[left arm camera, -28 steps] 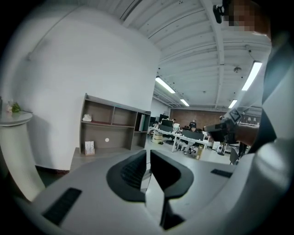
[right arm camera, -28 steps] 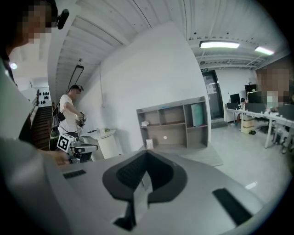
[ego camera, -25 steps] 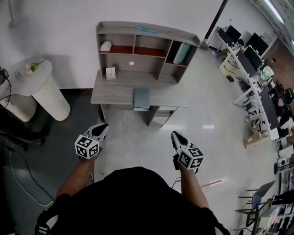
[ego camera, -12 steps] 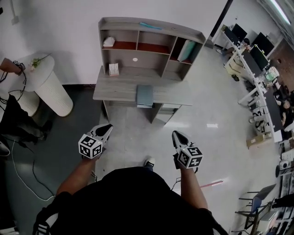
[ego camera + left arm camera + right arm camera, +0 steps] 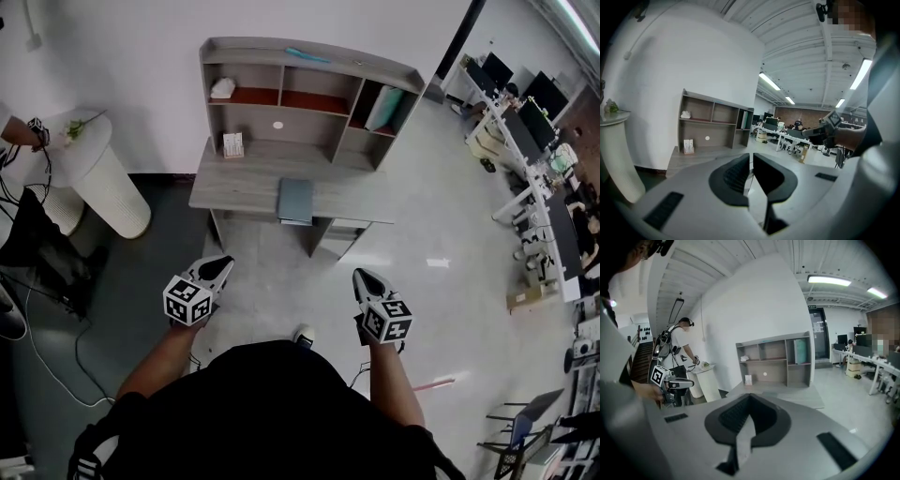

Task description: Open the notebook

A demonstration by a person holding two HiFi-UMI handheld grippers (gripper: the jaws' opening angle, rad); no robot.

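Notebook [image 5: 295, 200] lies closed and flat at the front edge of the grey surface [image 5: 234, 186], its long axis running from the shelf unit [image 5: 309, 80] toward the person. Left tongs [image 5: 223, 266] and right tongs [image 5: 362, 277] are both pressed together, holding nothing, well apart from it.

The flat grey-blue notebook [image 5: 295, 200] on the grey wooden desk [image 5: 234, 187] is too small in the head view to tell cover from pages. In the left gripper view the desk's near part is hidden behind the left gripper [image 5: 751, 161]. A small white standing card [image 5: 232, 145] is too small to read. A bystander's forearm [image 5: 14, 129] is cut off at the left edge, and the wearer's black shirt [image 5: 272, 412] hides the floor beneath it.
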